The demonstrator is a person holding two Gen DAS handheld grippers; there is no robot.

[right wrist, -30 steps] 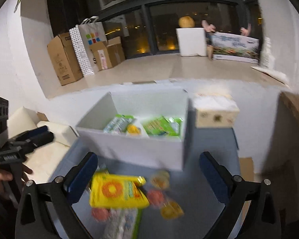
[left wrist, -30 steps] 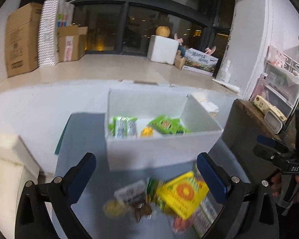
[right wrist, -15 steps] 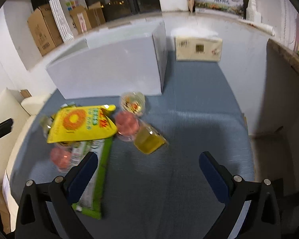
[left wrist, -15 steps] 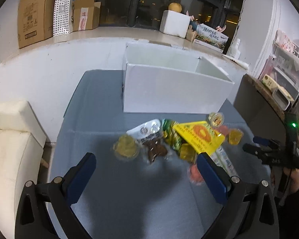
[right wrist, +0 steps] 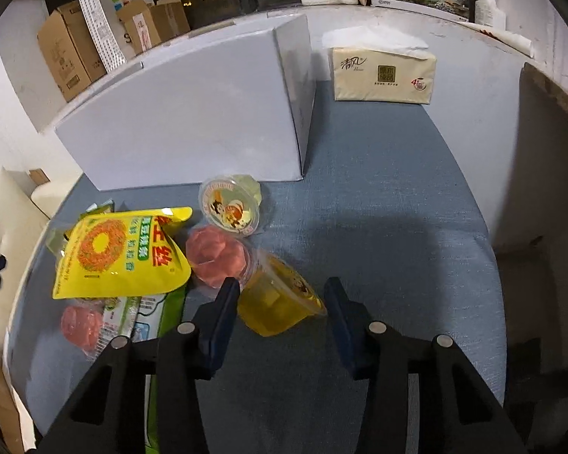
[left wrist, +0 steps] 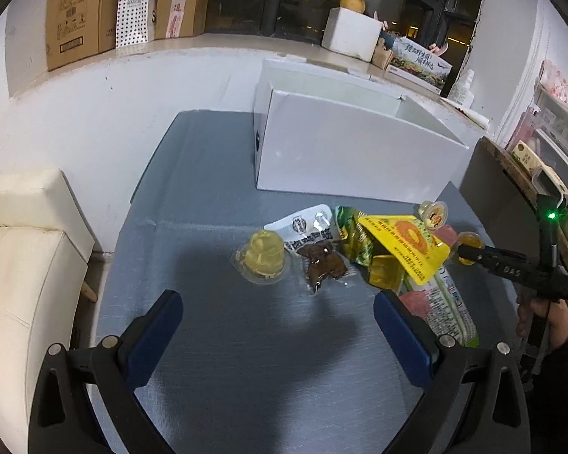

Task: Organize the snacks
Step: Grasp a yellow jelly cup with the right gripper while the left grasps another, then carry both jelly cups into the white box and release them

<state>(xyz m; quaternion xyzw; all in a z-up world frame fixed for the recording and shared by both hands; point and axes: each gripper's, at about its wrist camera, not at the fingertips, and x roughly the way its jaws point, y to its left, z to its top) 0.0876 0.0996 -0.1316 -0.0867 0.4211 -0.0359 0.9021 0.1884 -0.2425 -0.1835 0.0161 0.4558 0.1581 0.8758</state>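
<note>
Several snacks lie on the grey-blue tablecloth (right wrist: 378,227) in front of a white box (right wrist: 193,113): a yellow pouch (right wrist: 121,253), a pink jelly cup (right wrist: 216,253), a cartoon-lidded cup (right wrist: 231,208) and a green-white packet (right wrist: 147,314). My right gripper (right wrist: 280,289) is low over the cloth. Its jaws are closing on a tipped yellow jelly cup (right wrist: 276,302), with both pads against its sides. My left gripper (left wrist: 278,302) hangs open and holds nothing, short of a pale yellow jelly cup (left wrist: 265,257) and a dark snack packet (left wrist: 318,249).
A tissue pack (right wrist: 382,75) stands to the right of the box. A cream sofa (left wrist: 22,265) lies left of the table and a dark cabinet (left wrist: 511,174) right of it. Cardboard boxes (left wrist: 75,11) line the window sill. A hand (left wrist: 541,317) holds the right gripper.
Both grippers have come down from above the box to just over the snacks, so the box's inside is out of sight. The right jaws have narrowed from wide open onto the yellow cup.
</note>
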